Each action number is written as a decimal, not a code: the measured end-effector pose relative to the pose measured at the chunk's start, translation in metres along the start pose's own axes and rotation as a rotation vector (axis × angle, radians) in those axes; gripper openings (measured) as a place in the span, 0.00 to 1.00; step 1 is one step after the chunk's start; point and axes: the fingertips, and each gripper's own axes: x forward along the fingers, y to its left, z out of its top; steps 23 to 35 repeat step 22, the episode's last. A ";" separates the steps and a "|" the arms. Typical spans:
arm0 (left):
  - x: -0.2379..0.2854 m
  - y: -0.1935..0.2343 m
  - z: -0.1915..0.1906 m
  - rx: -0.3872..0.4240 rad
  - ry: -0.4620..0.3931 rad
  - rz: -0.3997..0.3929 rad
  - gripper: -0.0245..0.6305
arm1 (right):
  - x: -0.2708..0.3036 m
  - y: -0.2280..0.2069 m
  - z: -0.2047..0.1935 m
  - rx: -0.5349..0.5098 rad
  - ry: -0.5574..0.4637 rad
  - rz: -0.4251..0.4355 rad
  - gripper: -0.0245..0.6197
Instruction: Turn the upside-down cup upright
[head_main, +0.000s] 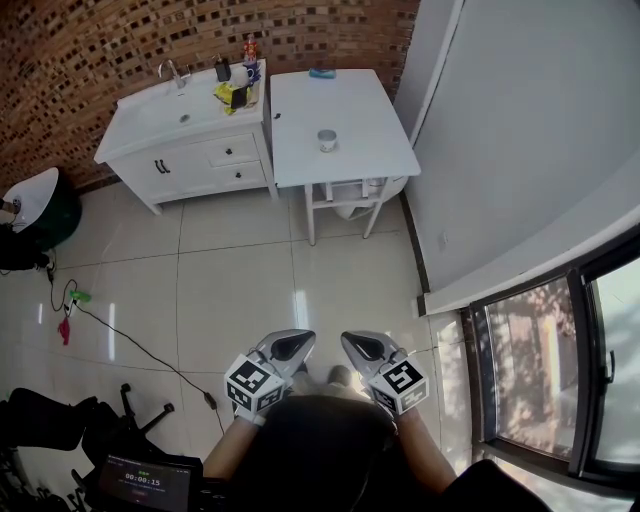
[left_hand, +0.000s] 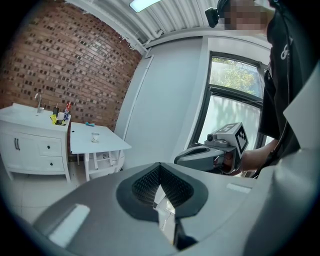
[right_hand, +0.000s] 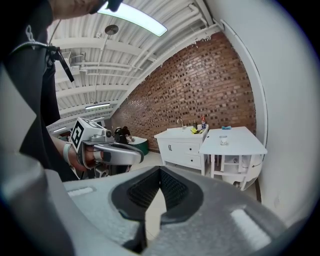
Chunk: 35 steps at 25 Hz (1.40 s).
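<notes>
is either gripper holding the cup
No, the cup sits on the white table, far from the left gripper and right gripper.

Floor (head_main: 240, 290): glossy pale tiles in front of the table (head_main: 345, 105), mirroring light.
Table: smooth white top, satin sheen.
Wall (head_main: 100, 50): rough red-brown brick behind the table.
Cabinet (head_main: 200, 165): smooth white painted fronts, to the table's left in the head view.
Tap (head_main: 175, 72): bright metal, beyond the table's left edge.
Cup (head_main: 327, 140): on the table; looks clear and glassy, too small to be sure.
Left gripper (left_hand: 160, 170): matt grey plastic shell; dark ribbed pads (left_hand: 145, 184).
Right gripper (right_hand: 160, 172): matt grey plastic likewise.
Marker cube (head_main: 252, 385): matt black-and-white print.
</notes>
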 end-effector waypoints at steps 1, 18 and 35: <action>0.001 -0.001 0.000 -0.001 0.000 0.002 0.06 | -0.001 -0.001 0.000 -0.002 0.000 0.003 0.03; 0.008 -0.002 0.000 -0.015 0.006 0.005 0.06 | -0.003 -0.007 0.002 -0.009 0.001 0.024 0.03; 0.008 -0.001 0.000 -0.014 0.010 -0.002 0.06 | 0.000 -0.008 0.004 -0.009 0.002 0.018 0.02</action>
